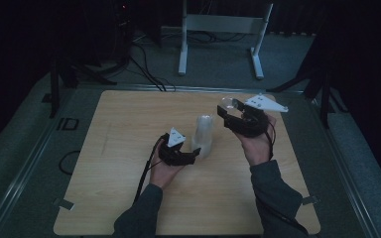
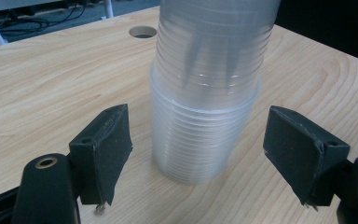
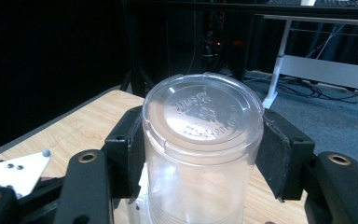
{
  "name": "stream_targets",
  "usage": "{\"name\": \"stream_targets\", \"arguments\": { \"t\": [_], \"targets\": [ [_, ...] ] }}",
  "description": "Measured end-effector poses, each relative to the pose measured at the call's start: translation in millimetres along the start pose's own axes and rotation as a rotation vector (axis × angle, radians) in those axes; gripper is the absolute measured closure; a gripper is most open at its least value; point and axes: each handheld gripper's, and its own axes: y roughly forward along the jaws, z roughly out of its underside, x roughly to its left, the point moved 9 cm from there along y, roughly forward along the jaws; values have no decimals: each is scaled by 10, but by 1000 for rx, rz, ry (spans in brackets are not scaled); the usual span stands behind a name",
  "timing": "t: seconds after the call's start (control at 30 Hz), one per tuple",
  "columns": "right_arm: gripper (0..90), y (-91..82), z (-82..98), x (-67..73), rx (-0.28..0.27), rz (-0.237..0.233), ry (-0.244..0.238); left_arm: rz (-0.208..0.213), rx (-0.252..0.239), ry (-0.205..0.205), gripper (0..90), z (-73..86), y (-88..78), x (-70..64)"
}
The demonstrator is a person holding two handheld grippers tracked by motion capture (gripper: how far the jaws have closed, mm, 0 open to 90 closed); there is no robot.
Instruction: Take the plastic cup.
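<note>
Scene: a light wooden tabletop (image 1: 119, 148) in a dim room, a person's two forearms in grey sleeves coming in from the near edge.

Stack: a tall stack of clear ribbed plastic cups (image 1: 203, 135) stands upside down near the middle of the table — its long axis upright, leaning a touch if anything. From the left gripper view, the stack (image 2: 205, 93) fills the centre, its wide rims flat on the wood.

Left gripper: the left gripper (image 1: 184, 156) sits low at the foot of the stack, jaws spread wide, one pad on either side of it (image 2: 200, 154). Neither pad touches plastic — clear gaps both sides. It holds nothing.

Right gripper: the right gripper (image 1: 228, 115) is up and off to the right of the stack, jaws closed firmly on a single clear plastic cup (image 3: 203, 140), bottom end facing away from the hand, embossed base plain to see. In the high view that cup (image 1: 226, 103) pokes out beyond the jaws, clear of the stack.

Key relation: the stack lies straight ahead of the left gripper, between its open jaws, so a plain squeeze would steady it; the left hand is much the nearer.

Judgement: this looks like pulling cups off one at a time, with the freed cup still needing a spot on the table.

Risk: thin plastic — a hard pinch could buckle it.
</note>
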Motion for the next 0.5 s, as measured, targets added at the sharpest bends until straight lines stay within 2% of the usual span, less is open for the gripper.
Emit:
{"name": "stream_targets", "arguments": {
  "t": [0.5],
  "targets": [
    [397,-159,193,-260,17,48,30,16,-8,5,229,12,-32,-56]
  ]
}}
